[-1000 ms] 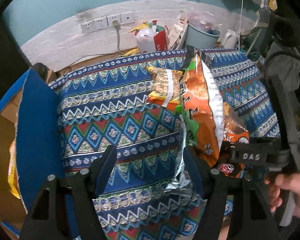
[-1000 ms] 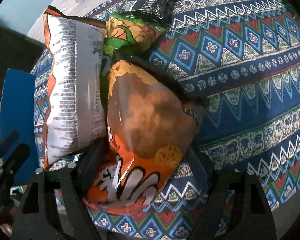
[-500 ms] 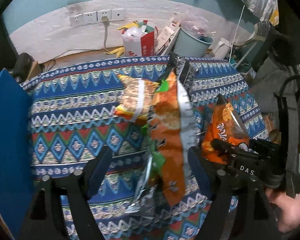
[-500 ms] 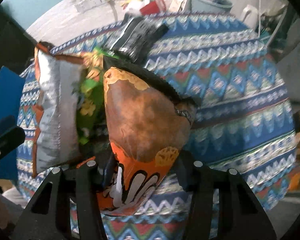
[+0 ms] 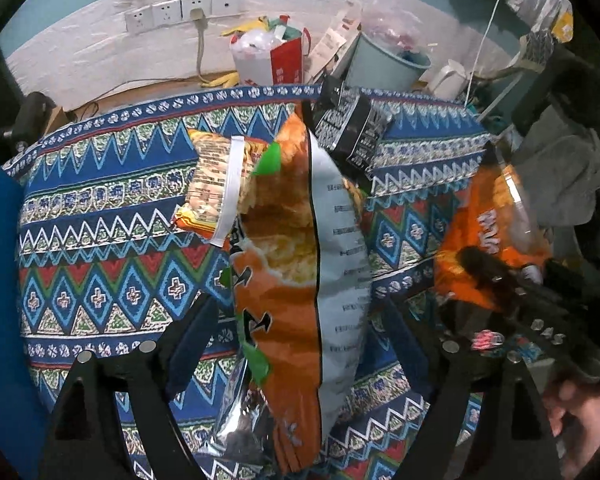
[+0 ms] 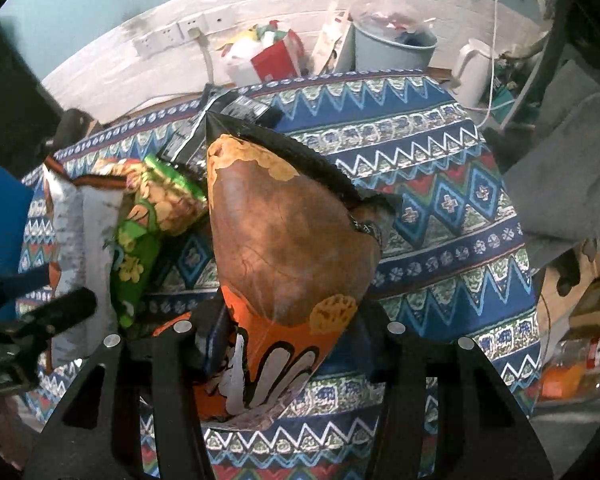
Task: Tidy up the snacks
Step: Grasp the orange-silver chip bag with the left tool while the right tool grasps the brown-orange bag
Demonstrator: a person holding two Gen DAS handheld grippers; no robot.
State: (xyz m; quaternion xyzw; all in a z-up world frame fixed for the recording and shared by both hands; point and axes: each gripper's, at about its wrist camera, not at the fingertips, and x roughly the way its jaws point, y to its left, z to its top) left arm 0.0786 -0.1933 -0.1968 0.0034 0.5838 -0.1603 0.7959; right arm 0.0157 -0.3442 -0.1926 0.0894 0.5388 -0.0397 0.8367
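Clamping the right claw (image 6: 292, 344) on the lower end of a puffy orange-and-brown foil snack bag (image 6: 288, 248), lifting it clear above the blue zigzag-patterned cloth (image 6: 440, 184) on the bench. Spreading the left claw (image 5: 300, 332), jaws just widening, around a tall orange-and-silver crisp bag (image 5: 300, 264) standing between them, pads not pressing. Lying at ten o'clock of that bag, a yellow-orange noodle packet (image 5: 216, 184); at one o'clock, a black printed pouch (image 5: 352, 128). Showing at four o'clock in the left view, a hand (image 5: 580, 424) gripping the other tool.
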